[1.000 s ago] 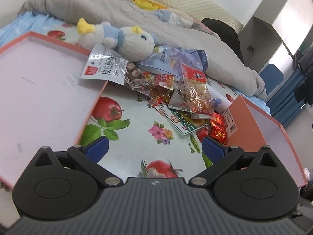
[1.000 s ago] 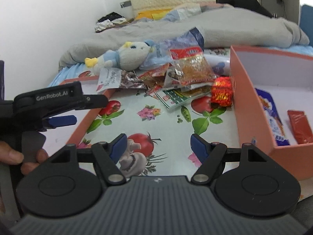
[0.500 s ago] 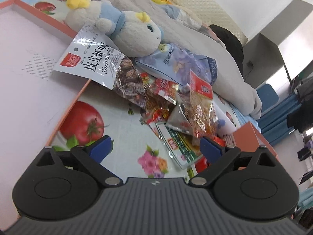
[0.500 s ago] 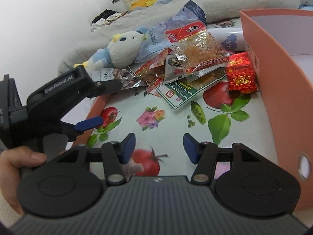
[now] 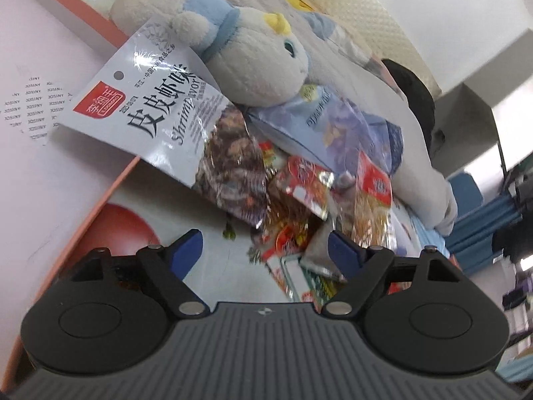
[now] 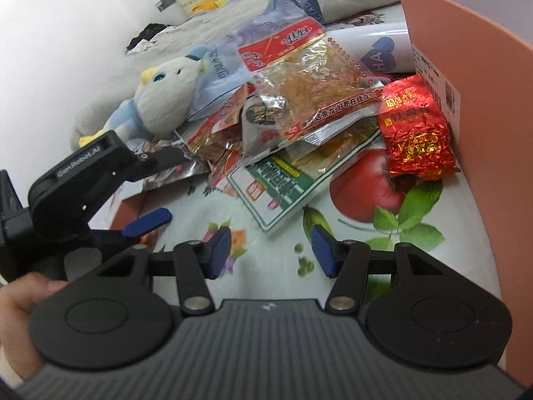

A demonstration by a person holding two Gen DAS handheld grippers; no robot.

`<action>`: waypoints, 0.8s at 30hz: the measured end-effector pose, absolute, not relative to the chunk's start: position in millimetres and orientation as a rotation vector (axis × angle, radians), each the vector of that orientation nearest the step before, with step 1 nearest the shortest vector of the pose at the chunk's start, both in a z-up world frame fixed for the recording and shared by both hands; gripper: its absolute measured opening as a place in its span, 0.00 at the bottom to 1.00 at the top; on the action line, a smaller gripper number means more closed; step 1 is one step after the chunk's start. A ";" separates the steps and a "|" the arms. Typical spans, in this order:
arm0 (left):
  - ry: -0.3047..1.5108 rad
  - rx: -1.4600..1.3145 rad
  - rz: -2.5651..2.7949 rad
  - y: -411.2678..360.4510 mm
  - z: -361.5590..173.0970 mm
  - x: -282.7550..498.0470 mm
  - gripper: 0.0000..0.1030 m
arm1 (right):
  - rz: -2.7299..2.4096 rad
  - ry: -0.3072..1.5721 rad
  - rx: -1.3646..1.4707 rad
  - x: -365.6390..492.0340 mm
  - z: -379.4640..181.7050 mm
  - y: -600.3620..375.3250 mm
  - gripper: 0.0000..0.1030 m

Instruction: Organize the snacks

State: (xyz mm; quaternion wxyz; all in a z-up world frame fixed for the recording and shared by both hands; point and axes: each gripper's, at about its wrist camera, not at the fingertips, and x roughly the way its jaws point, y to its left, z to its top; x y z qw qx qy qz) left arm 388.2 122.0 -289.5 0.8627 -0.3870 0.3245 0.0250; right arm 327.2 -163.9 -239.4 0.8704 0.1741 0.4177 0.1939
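A pile of snack packs lies on the fruit-print cloth. It holds a white shrimp-snack bag [image 5: 156, 113], a pale blue bag [image 5: 333, 123], a clear bag with a red label [image 6: 309, 83], a green-and-white pack [image 6: 283, 186] and a red foil pack [image 6: 416, 133]. My left gripper [image 5: 265, 250] hovers just short of the pile's small red wrappers [image 5: 299, 193]; its jaws are closing with nothing pressed between them. It also shows in the right wrist view, left gripper [image 6: 173, 185], held by a hand [image 6: 20, 310]. My right gripper [image 6: 271, 251] is open, half spread, above bare cloth before the green-and-white pack.
A plush toy [image 5: 246, 63] leans on the back of the pile. An orange-rimmed tray [image 5: 113, 186] lies to the left, the shrimp bag overhanging it. An orange box wall [image 6: 483, 100] rises at the right beside the red foil pack. Bedding lies behind.
Both grippers came down and closer to the pile, rolling as they went. The right jaws narrowed clearly, the left jaws a little. No pack has shifted.
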 end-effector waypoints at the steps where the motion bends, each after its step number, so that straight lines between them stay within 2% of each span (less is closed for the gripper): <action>1: 0.674 -0.828 0.065 123.5 -290.1 391.7 0.83 | 0.406 0.871 0.368 329.9 -239.7 -163.2 0.55; 6: 0.636 -0.912 0.123 134.4 -293.1 404.5 0.83 | 0.393 0.857 0.386 340.9 -241.3 -158.3 0.54; 9: 0.621 -0.940 0.138 136.8 -294.0 410.4 0.83 | 0.352 0.854 0.365 344.9 -243.1 -155.3 0.29; 12: 0.620 -0.926 0.147 136.1 -293.8 415.3 0.79 | 0.337 0.844 0.361 345.3 -245.1 -154.8 0.20; 14: 0.625 -0.914 0.146 136.5 -294.3 418.8 0.72 | 0.330 0.838 0.357 344.2 -245.2 -154.5 0.17; 16: 0.633 -0.910 0.160 139.3 -296.9 416.3 0.56 | 0.326 0.835 0.353 342.1 -244.5 -153.9 0.14; 17: 0.637 -0.911 0.158 140.4 -298.1 416.4 0.53 | 0.325 0.835 0.351 341.5 -244.1 -154.0 0.14; 19: 0.652 -0.903 0.157 141.8 -300.1 416.5 0.36 | 0.324 0.835 0.346 338.5 -242.7 -153.8 0.12; 24: 0.657 -0.888 0.134 144.2 -301.0 414.1 0.24 | 0.322 0.839 0.348 332.2 -239.9 -155.1 0.11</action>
